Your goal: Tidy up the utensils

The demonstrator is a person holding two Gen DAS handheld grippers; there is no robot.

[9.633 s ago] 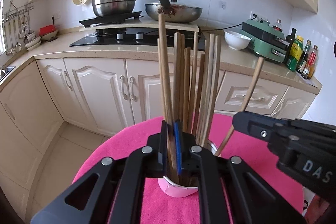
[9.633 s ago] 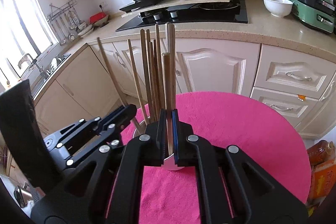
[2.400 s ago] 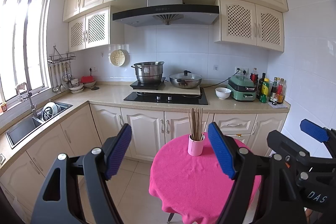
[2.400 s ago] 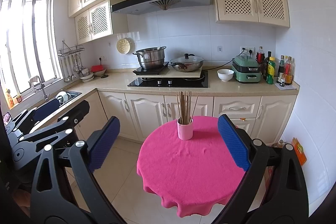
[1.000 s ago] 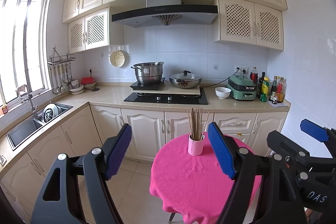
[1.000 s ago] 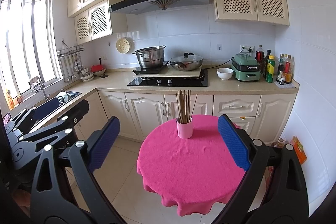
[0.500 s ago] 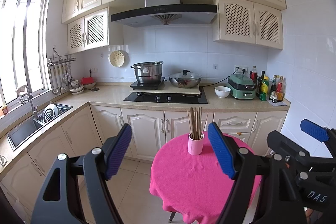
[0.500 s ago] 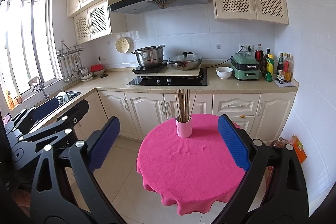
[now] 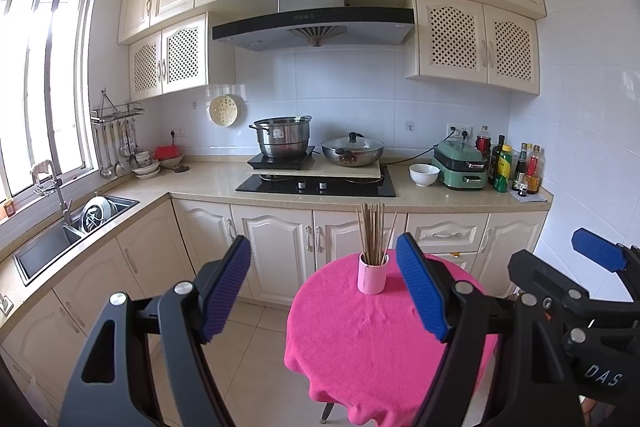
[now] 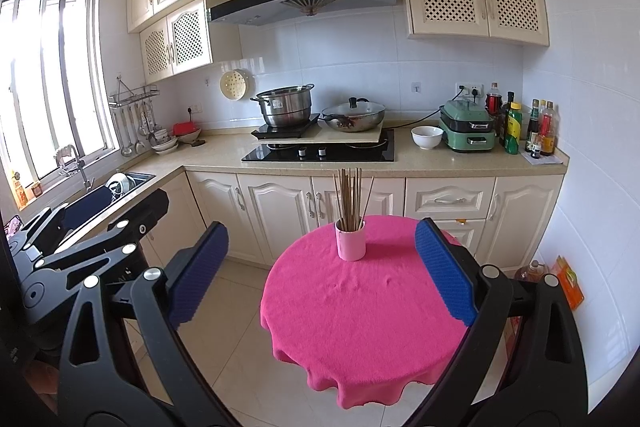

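Note:
A pink cup (image 9: pixel 372 277) holding several wooden chopsticks (image 9: pixel 373 231) stands upright near the far edge of a round table with a pink cloth (image 9: pixel 372 343). The cup (image 10: pixel 351 241) and chopsticks (image 10: pixel 350 197) also show in the right wrist view on the table (image 10: pixel 368 315). My left gripper (image 9: pixel 326 287) is open and empty, held well back from the table. My right gripper (image 10: pixel 322 275) is open and empty, also far back. The right gripper shows at the right edge of the left wrist view (image 9: pixel 576 303).
A kitchen counter (image 9: pixel 208 181) runs behind the table with a hob, a steel pot (image 9: pixel 282 141), a wok (image 9: pixel 352 151), a white bowl (image 9: pixel 424 174), a green appliance and bottles. A sink (image 9: pixel 60 239) is at the left. Bags lie on the floor at right (image 10: pixel 568 281).
Since 9.6 s ago both grippers let go of chopsticks in the cup, opened and drew far back from the table. Over the last second almost nothing has moved.

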